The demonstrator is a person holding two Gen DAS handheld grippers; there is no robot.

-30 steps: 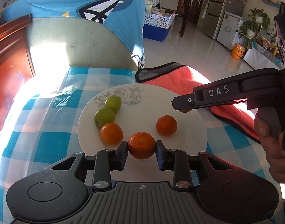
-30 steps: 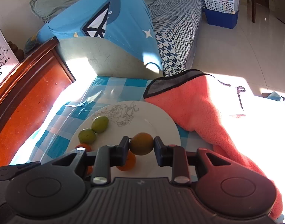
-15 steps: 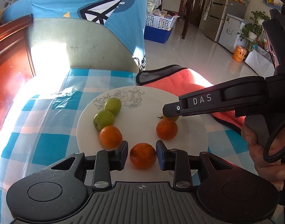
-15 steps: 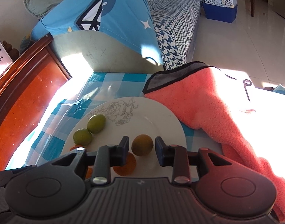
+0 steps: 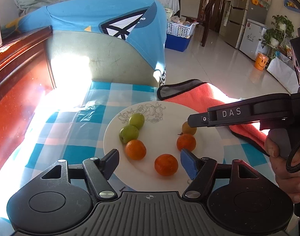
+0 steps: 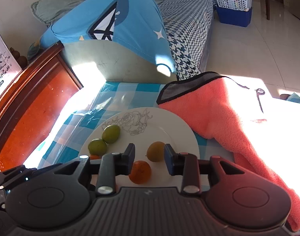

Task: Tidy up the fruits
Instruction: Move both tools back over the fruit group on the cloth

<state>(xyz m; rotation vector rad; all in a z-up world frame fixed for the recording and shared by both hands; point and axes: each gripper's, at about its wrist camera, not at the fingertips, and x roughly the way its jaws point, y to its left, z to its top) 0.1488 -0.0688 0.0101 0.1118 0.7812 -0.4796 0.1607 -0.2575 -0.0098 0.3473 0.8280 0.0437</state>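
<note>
Both grippers have let go and pulled back: the left gripper (image 5: 150, 162) is spread wide near an orange (image 5: 166, 164) on the white plate (image 5: 165, 116), and the right gripper (image 6: 149, 157) is spread beside a yellow-green fruit (image 6: 155, 151) on that plate.

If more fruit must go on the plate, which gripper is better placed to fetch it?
Neither clearly: the left gripper and the right gripper are both open, over the plate, holding nothing, and no fruit off the plate is visible.
</note>
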